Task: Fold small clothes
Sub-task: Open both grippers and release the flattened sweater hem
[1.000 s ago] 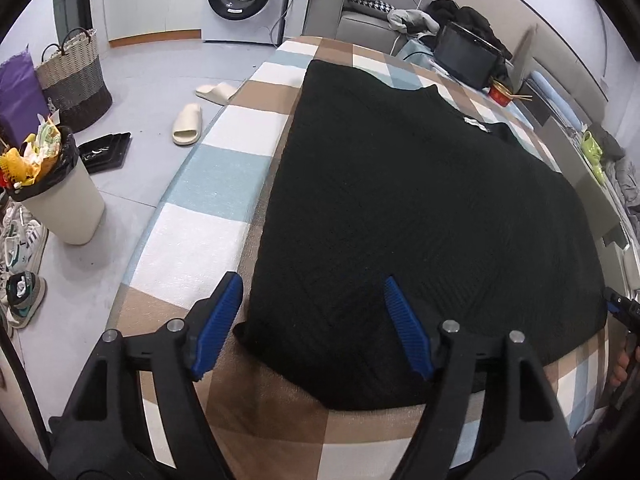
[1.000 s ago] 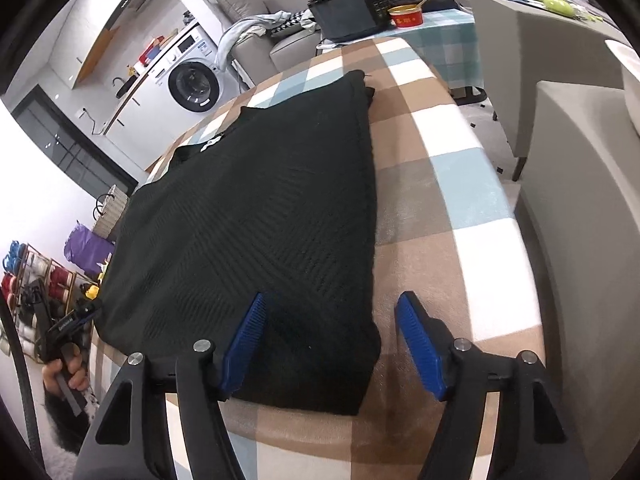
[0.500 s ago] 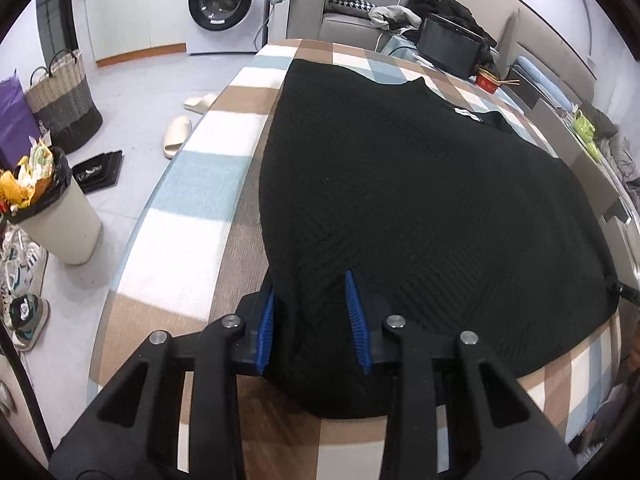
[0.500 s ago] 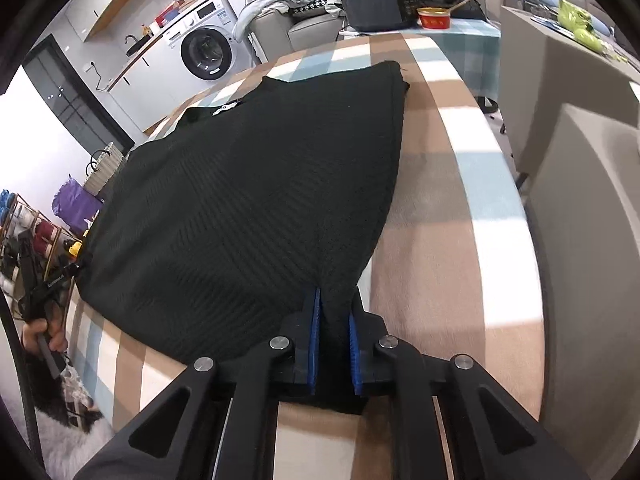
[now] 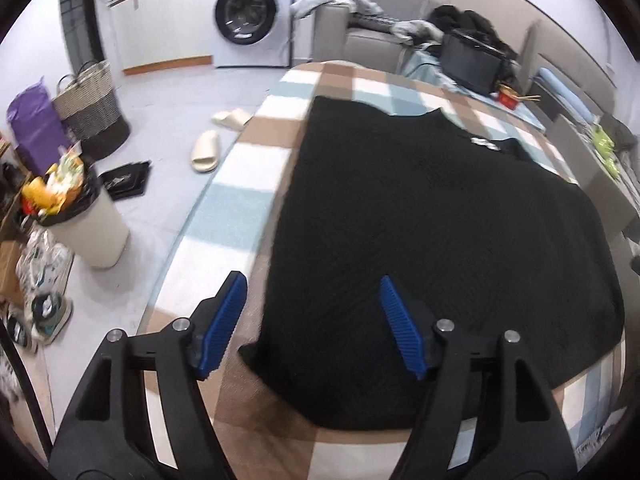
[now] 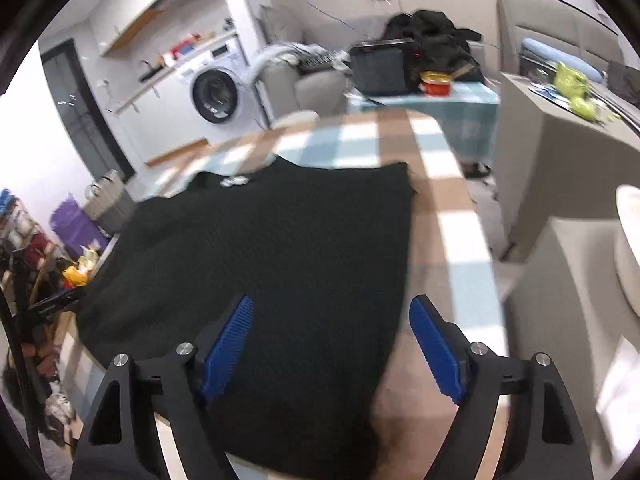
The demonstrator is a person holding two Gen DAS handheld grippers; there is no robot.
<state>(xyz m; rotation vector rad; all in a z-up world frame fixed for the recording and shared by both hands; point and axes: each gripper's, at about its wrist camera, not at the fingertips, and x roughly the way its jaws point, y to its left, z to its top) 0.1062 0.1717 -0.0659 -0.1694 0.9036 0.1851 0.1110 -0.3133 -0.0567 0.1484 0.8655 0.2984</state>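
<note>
Lying flat on the bench (image 5: 248,208), which has a checked cover of brown, white and pale blue, the black knitted garment (image 5: 432,220) fills most of the top. A small white label (image 5: 482,142) shows at its far end. The left gripper (image 5: 312,320) hangs above the near left corner of the garment; its jaws have just been opening and the blue fingers (image 5: 224,324) now stand wide apart, pressing on nothing. The right gripper (image 6: 332,344) is above the near right corner (this view is a little blurred); its jaws have also just been opening, and the cloth lies below them, not pinched. On the floor beside the bench stands a bin (image 5: 86,228), and a washing machine (image 5: 248,14) stands at the far wall.
</note>
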